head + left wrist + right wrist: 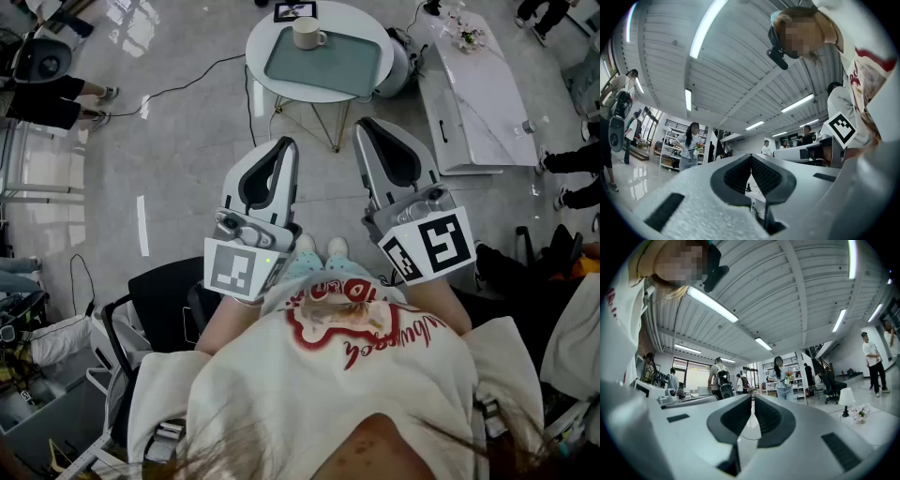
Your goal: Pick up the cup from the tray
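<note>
A cream cup (307, 35) with a handle stands at the far end of a teal tray (347, 66) on a small round white table (258, 58). It shows only in the head view, well ahead of both grippers. My left gripper (289, 142) and right gripper (361, 123) are held side by side close to my body, short of the table. In the left gripper view the left gripper (750, 155) has its jaw tips together with nothing between them. In the right gripper view the right gripper (753, 397) is likewise shut and holds nothing. Both gripper views look up at the ceiling and the room.
A long white low table (473, 94) stands to the right of the round one. A black cable (187, 80) runs over the grey floor at the left. A black chair (159, 300) is beside me. People stand at the room's edges.
</note>
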The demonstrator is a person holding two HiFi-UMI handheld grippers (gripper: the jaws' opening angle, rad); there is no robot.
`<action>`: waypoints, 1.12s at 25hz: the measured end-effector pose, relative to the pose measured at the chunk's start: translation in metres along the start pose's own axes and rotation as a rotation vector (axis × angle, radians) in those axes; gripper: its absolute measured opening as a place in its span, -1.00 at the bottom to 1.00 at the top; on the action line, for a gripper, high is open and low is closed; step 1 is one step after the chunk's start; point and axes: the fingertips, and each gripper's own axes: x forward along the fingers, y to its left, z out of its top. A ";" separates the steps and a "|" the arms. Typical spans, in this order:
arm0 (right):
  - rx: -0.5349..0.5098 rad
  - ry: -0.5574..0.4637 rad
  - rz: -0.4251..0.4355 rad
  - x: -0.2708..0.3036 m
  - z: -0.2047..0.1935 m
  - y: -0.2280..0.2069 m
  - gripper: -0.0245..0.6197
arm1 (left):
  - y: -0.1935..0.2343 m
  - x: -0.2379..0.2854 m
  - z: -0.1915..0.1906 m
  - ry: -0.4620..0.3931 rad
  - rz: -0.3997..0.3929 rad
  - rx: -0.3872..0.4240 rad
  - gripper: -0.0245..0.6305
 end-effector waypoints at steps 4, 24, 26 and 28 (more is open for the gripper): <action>0.000 0.001 -0.005 0.000 0.000 -0.002 -0.80 | 0.000 0.001 0.000 -0.005 -0.004 0.001 -0.88; -0.052 -0.013 -0.034 -0.004 0.002 -0.007 -0.80 | -0.002 0.002 -0.005 0.006 0.004 -0.015 -0.88; -0.072 -0.017 -0.036 -0.007 0.004 -0.011 -0.80 | -0.006 0.005 -0.005 0.006 0.006 -0.011 -0.88; -0.051 -0.015 -0.028 -0.009 0.002 -0.017 -0.80 | -0.009 0.007 -0.005 0.005 0.016 -0.008 -0.88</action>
